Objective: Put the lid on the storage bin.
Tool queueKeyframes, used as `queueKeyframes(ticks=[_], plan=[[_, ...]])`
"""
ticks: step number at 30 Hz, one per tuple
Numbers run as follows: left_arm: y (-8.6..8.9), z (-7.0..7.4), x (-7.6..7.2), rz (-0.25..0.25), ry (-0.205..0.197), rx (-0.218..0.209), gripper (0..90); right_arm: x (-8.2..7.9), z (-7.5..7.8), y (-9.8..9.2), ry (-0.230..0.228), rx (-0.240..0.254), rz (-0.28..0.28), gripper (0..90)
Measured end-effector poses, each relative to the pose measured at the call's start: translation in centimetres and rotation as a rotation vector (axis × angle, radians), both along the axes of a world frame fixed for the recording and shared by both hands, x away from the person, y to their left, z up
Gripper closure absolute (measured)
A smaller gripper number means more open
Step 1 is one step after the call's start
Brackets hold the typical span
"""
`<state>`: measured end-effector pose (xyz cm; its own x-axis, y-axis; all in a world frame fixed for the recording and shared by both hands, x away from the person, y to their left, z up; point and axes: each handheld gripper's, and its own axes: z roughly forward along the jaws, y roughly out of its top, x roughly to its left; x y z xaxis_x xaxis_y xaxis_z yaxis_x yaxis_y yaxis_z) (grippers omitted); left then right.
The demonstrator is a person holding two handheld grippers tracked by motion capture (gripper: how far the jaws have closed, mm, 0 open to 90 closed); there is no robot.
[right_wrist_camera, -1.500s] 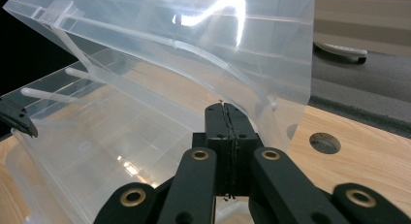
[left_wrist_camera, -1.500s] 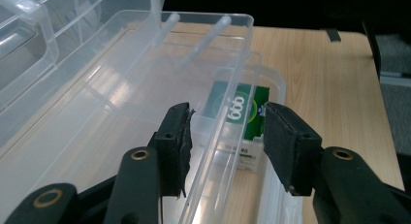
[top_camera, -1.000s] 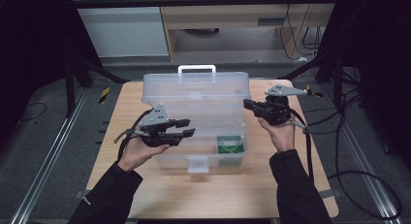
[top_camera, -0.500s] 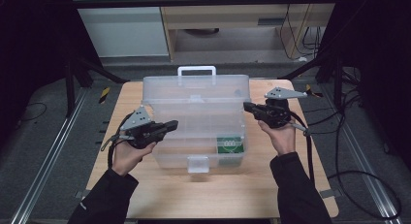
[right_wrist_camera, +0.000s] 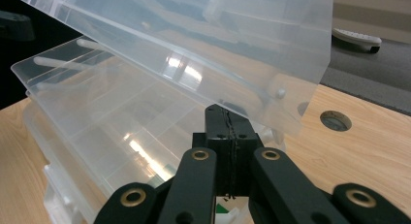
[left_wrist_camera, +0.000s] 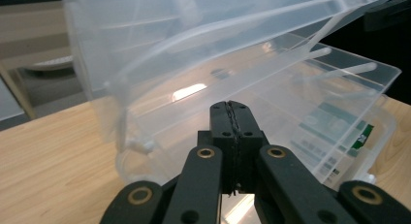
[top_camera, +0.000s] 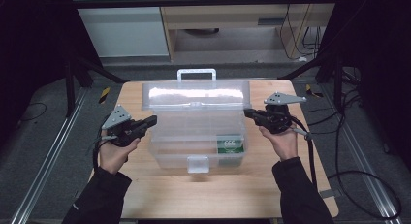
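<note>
Flanking the clear plastic box (top_camera: 196, 136) at frame centre, lid raised, on the wooden table (top_camera: 145, 195). Left gripper (top_camera: 151, 121) centre-left, jaws just closed, pressed together, pinching nothing. Right gripper (top_camera: 248, 112) centre-right, jaws also together, empty.

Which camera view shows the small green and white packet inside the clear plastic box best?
The high view: the green and white packet lies unobstructed at the clear plastic box's front right. The left gripper view shows it blurred through the wall; the right gripper view shows a green sliver behind the jaws.
</note>
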<state>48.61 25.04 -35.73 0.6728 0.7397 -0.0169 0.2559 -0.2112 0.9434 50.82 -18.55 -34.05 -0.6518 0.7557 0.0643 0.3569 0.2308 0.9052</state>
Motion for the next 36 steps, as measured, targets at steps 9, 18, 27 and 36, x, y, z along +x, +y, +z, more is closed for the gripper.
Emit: queueKeyframes(ticks=[9,18,27,36], plan=[[0.6,-0.5,0.0,0.027,0.023,0.012,89.6,-0.8,-0.7,0.0,0.007,-0.033,0.017,90.0],[1.1,-1.1,-0.1,0.053,0.046,0.024,89.6,-1.3,-1.1,0.1,0.014,-0.040,0.027,90.0],[1.6,-1.6,-0.4,0.057,0.062,0.029,89.7,-2.2,-1.9,0.1,0.021,-0.066,0.038,90.0],[1.9,-2.5,-1.0,0.046,0.077,0.063,89.7,-3.0,-2.7,-0.5,0.040,-0.088,0.023,90.0]])
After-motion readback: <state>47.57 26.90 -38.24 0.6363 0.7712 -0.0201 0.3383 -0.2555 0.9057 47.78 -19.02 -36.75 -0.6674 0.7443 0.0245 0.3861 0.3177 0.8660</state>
